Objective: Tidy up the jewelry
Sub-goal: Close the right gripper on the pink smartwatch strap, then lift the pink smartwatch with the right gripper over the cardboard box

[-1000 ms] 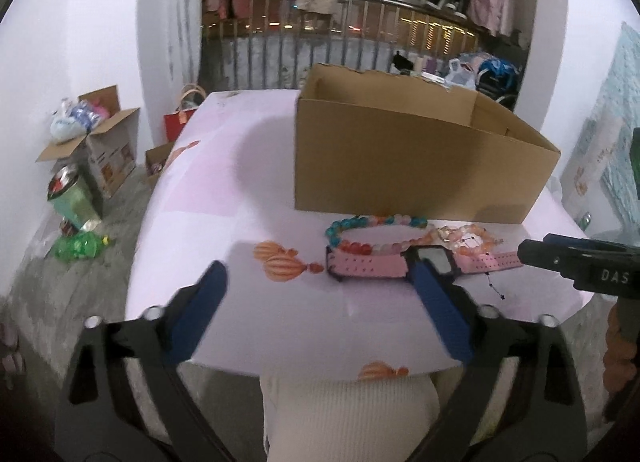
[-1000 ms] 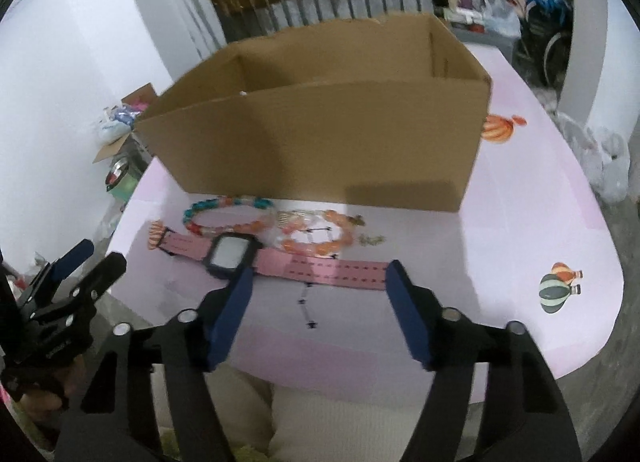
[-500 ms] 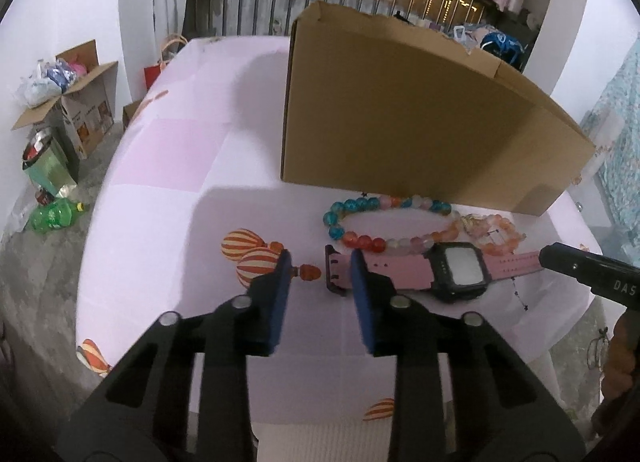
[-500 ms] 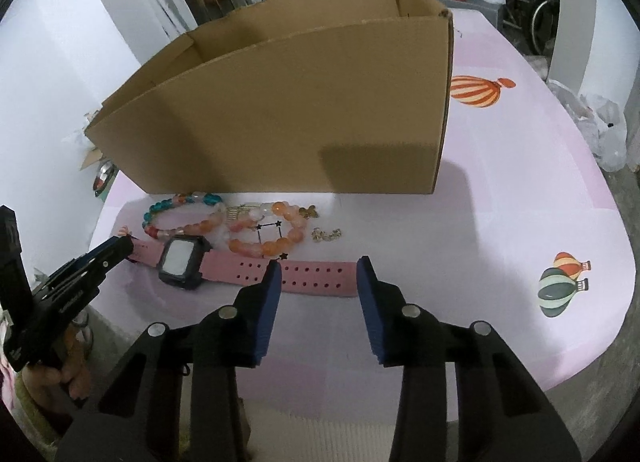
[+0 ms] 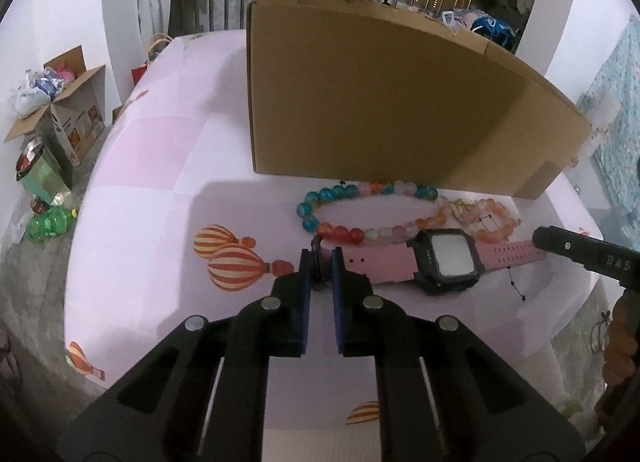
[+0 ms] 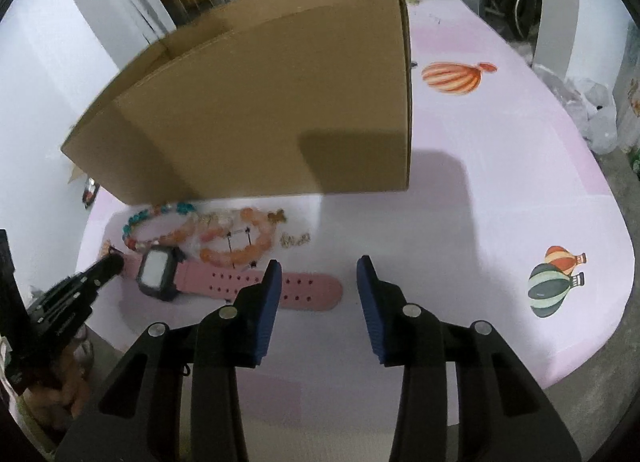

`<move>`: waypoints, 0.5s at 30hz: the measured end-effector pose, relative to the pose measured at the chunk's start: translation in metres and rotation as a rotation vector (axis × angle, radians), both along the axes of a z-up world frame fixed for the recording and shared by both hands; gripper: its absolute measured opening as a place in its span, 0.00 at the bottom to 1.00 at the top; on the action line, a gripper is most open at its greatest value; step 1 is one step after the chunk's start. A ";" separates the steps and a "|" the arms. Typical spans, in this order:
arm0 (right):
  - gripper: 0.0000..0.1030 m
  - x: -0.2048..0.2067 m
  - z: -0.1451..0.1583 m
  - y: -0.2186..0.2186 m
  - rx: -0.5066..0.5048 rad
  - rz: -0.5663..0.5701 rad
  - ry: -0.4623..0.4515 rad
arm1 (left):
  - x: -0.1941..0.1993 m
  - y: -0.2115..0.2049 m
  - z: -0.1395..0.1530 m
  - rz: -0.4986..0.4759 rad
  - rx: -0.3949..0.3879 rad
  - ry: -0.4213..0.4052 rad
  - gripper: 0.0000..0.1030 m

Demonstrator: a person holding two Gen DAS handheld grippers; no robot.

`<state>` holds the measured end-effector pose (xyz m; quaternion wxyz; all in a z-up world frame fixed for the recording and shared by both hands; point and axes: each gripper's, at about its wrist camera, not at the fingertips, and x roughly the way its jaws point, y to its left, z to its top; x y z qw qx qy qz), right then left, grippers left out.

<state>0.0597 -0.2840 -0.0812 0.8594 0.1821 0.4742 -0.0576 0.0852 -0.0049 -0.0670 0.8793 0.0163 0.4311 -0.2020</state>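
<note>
The left gripper [image 5: 320, 266], wide open a second ago, is closing its jaws on the buckle end of the pink watch [image 5: 424, 262] (contact looks likely). The watch lies flat on the worktop [image 5: 160, 181]. The right gripper [image 6: 318, 278] hangs half-open, empty, over the strap's other end.

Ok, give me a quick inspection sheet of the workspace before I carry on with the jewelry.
Surface: pink tablecloth printed with balloons.
Job's things: pink watch lying flat; multicolour bead bracelet and orange bead bracelet behind it; small gold pieces; open cardboard box behind.
Clutter: nothing seen on the table.
Grippers: left gripper closing, watch's buckle end between its fingers; right gripper open at the strap's free end, not gripping.
Cables: nothing seen.
Surroundings: boxes, bottles on floor, railing, hanging clothes.
</note>
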 end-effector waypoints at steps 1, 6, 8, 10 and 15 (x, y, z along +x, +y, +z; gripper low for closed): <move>0.40 0.002 -0.001 0.002 0.032 0.025 -0.001 | 0.000 0.000 0.000 0.001 0.003 -0.002 0.09; 0.48 0.002 -0.003 -0.001 0.107 0.019 -0.020 | 0.000 -0.001 -0.001 0.007 0.004 -0.001 0.09; 0.49 0.002 -0.003 -0.012 0.178 0.006 -0.037 | 0.000 -0.002 0.000 0.008 0.007 -0.002 0.09; 0.51 -0.002 -0.003 -0.014 0.221 0.001 -0.055 | 0.000 -0.003 0.000 0.009 0.009 -0.001 0.09; 0.61 -0.004 -0.008 -0.013 0.262 0.013 -0.077 | -0.001 -0.003 0.000 0.013 0.012 -0.001 0.09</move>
